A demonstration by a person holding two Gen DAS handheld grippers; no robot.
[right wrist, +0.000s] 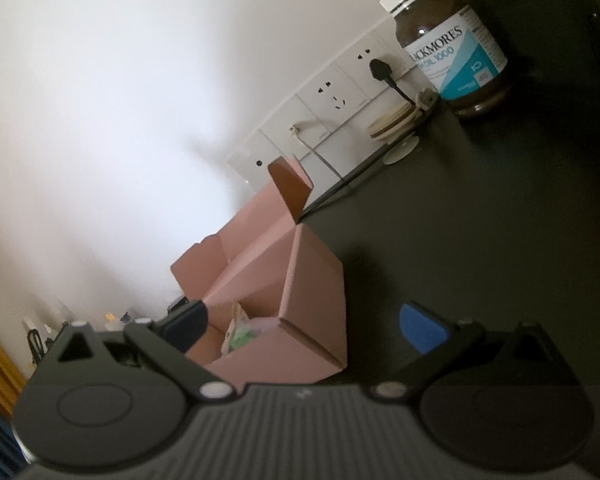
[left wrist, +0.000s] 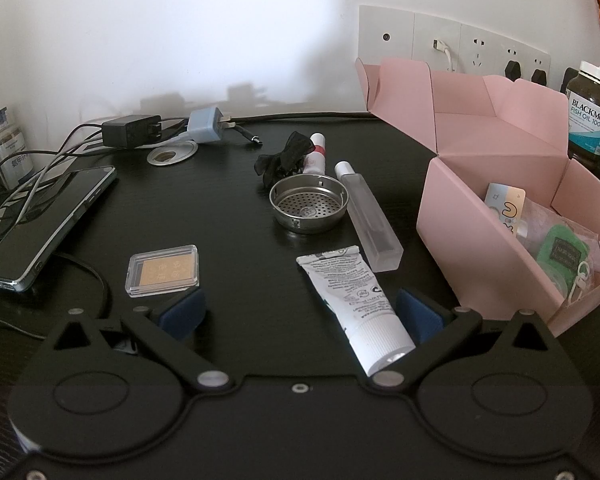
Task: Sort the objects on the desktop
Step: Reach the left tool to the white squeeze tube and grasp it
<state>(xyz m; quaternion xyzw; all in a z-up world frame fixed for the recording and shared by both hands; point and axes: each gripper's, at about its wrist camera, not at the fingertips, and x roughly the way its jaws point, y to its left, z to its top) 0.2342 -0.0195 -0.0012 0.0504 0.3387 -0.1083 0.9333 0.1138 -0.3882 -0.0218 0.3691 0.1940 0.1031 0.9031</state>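
In the left wrist view my left gripper [left wrist: 300,314] is open low over the black desk [left wrist: 228,216]. A white tube [left wrist: 354,304] lies between its pads, close to the right pad, cap end nearest me. A clear compact case [left wrist: 163,270] lies just ahead of the left pad. Further on lie a metal strainer [left wrist: 309,207], a frosted spray bottle [left wrist: 370,218], a red-and-white stick [left wrist: 315,154] and a black bow [left wrist: 284,156]. The open pink box [left wrist: 480,248] at the right holds small packets. My right gripper [right wrist: 300,326] is open and empty above the pink box [right wrist: 300,276], tilted.
A phone [left wrist: 48,224] lies at the left among cables, with two chargers [left wrist: 168,128] and a desk grommet [left wrist: 172,154] behind. A brown supplement bottle [left wrist: 590,116] stands right of the box; it also shows in the right wrist view [right wrist: 448,44]. Wall sockets [left wrist: 452,46] are behind.
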